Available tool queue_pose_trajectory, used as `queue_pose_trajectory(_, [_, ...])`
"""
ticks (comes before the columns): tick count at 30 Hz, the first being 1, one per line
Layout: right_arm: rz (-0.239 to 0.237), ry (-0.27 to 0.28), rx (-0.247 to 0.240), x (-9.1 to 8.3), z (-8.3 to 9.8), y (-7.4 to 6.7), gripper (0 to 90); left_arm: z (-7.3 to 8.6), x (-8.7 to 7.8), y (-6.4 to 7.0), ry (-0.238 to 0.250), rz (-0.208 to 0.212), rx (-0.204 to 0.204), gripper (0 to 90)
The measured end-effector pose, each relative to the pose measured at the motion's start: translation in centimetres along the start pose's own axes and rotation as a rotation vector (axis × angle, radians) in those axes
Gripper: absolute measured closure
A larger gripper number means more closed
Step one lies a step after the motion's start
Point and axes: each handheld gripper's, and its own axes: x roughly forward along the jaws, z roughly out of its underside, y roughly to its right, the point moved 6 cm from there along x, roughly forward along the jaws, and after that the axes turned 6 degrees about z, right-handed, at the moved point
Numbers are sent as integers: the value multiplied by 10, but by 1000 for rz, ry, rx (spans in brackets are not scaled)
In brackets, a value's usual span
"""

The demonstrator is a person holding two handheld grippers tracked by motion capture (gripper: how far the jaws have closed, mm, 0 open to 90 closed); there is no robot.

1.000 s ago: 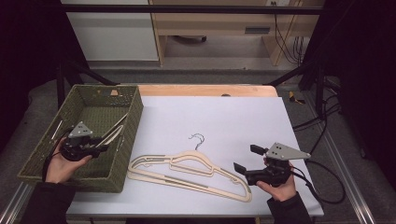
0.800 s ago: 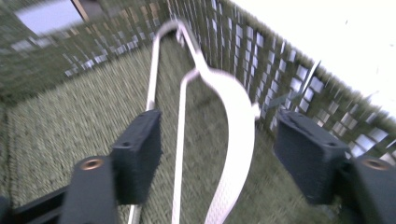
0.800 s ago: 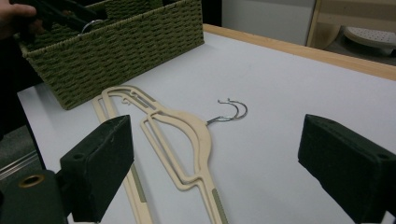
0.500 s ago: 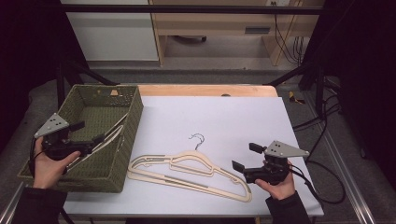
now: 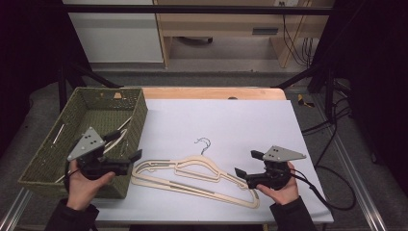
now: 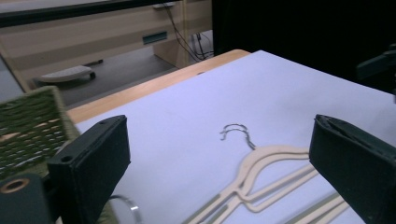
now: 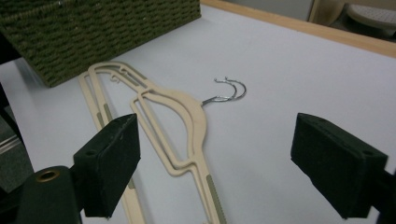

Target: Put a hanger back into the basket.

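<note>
Hangers are being moved into the wicker basket [image 5: 79,113], it seems. Left hand-held gripper [image 5: 136,158], jaws just opened and empty, faces two cream hangers [image 5: 192,175] on the desk [image 5: 240,120]; right hand-held gripper [image 5: 245,166], released, must close on them next.

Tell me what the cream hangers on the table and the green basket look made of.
Cream hangers: likely matte plastic or painted wood, smooth and flat, with greenish grip strips and shiny metal wire hooks. Green rectangular basket: woven fibre, perhaps seagrass or paper cord, judging by its coarse braided texture.
</note>
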Motion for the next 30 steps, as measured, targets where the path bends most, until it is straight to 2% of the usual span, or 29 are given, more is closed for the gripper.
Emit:
queue_pose_trajectory(1, [0, -18, -10, 5, 3, -1, 174, 2, 8, 8, 5, 25, -12, 50])
queue_pose_trajectory(10, [-8, -95, -16, 22, 17, 0, 216, 22, 34, 21, -44, 65, -11, 53])
queue_pose_trajectory(13, [-22, -151, -32, 32, 25, 0, 254, 30, 40, 26, -64, 79, -21, 54])
queue_pose_trajectory(15, [-26, -164, -33, 35, 28, 0, 265, 35, 45, 28, -75, 89, -24, 54])
queue_pose_trajectory(17, [-34, -202, -62, 42, 35, -1, 311, 42, 52, 30, -101, 95, -17, 54])
queue_pose_trajectory(22, [-42, -251, -66, 50, 46, 4, 396, 48, 59, 34, -126, 110, -11, 53])
queue_pose_trajectory(24, [-45, -293, -79, 56, 53, 5, 447, 50, 61, 33, -134, 109, -10, 53])
queue_pose_trajectory(25, [-45, -293, -79, 56, 53, 5, 447, 52, 62, 33, -141, 109, -10, 53])
queue_pose_trajectory(26, [-74, -321, -87, 59, 57, 5, 477, 54, 63, 33, -148, 105, -10, 53])
queue_pose_trajectory(28, [-78, -333, -75, 60, 59, 4, 491, 55, 64, 33, -150, 108, -13, 53])
queue_pose_trajectory(29, [-97, -341, -98, 64, 61, 3, 517, 56, 65, 33, -153, 112, -15, 54])
queue_pose_trajectory(30, [-92, -349, -98, 65, 62, 3, 531, 56, 65, 33, -153, 112, -15, 54])
